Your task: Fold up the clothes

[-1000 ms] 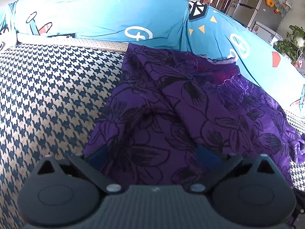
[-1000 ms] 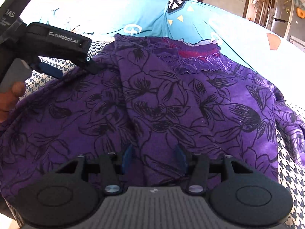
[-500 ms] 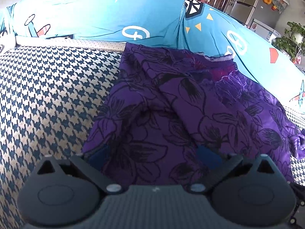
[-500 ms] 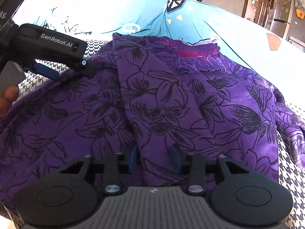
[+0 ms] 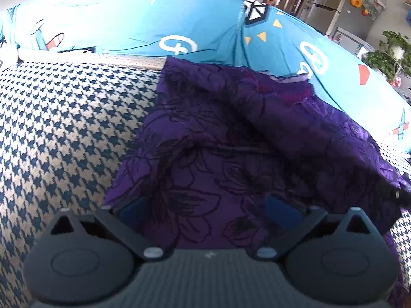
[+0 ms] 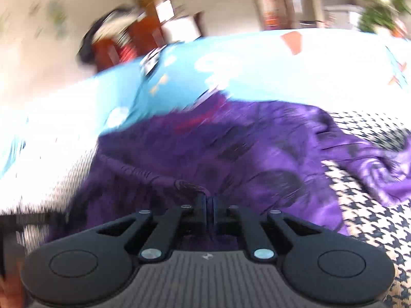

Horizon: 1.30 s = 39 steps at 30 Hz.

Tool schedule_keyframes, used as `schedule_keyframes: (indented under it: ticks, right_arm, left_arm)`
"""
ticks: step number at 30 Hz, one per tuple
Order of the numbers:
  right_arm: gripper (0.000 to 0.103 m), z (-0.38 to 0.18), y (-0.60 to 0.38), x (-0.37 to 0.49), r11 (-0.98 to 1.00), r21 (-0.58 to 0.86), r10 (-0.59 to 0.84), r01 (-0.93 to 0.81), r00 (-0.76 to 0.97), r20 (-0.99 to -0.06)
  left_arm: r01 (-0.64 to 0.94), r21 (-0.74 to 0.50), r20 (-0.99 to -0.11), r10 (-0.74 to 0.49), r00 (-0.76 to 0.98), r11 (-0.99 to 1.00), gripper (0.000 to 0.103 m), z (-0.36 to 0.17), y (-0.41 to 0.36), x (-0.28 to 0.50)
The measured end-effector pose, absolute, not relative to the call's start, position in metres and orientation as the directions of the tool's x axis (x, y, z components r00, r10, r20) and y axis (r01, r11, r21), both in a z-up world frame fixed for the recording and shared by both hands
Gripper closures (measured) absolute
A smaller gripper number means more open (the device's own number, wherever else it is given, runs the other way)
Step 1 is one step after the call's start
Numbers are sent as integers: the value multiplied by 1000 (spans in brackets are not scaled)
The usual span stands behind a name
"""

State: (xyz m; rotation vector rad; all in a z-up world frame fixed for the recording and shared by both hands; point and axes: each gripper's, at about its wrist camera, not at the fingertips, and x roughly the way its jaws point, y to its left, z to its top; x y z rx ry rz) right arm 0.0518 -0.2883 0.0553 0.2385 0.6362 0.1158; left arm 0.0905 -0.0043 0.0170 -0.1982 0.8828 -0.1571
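**Purple garment on houndstooth surface, right tongs pinching fabric**

Houndstooth-patterned surface (image 5: 64,133) across lower left of left wrist view; turquoise printed cushions (image 5: 133,23) along top. Purple floral garment (image 5: 231,154) spread over centre and right. Left gripper (image 5: 208,209) spread wide at bottom centre, fabric between the pads. Right gripper (image 6: 210,205) pressed together on a garment fold at lower centre; right wrist view heavily blurred.
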Motion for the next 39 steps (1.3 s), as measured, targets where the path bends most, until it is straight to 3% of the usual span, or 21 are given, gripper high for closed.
schedule_keyframes:
  ticks: [4,7,11,19,26,34,35,36,39]
  right_arm:
    - [94,60,-307,58,956,277,78,92,835,-545]
    - [79,64,-315,61,955,253,3,154,850,-527]
    - [63,68,-330,56,947,269,-7,174,852,-524]
    - [47,64,-352,48,941,296,36,164,820,-571]
    - [47,42,-356,44,934,340,147,112,745,-651]
    - [48,24,-344,54,927,363,193,93,712,-675]
    - [50,23,-342,55,929,359,191,89,715,-672]
    - [65,22,-339,56,931,356,190,86,718,-670]
    - [89,24,-335,58,932,357,201,67,723,-661]
  left_arm:
    - [107,-236,-750,-251,612,966,0,16,-21,87]
    - [130,-235,-757,-265,597,963,0,12,-31,86]
    - [156,-223,-761,-272,590,962,0,11,-44,84]
    - [196,-208,-757,-284,588,958,0,10,-59,82]
    - [257,-181,-747,-303,591,949,0,7,-76,78]
    - [354,-124,-742,-323,588,927,0,5,-97,68]
    - [365,-117,-740,-326,588,924,0,5,-99,66]
    - [376,-110,-739,-329,589,920,0,5,-100,65]
    - [408,-96,-729,-343,592,908,0,6,-105,60]
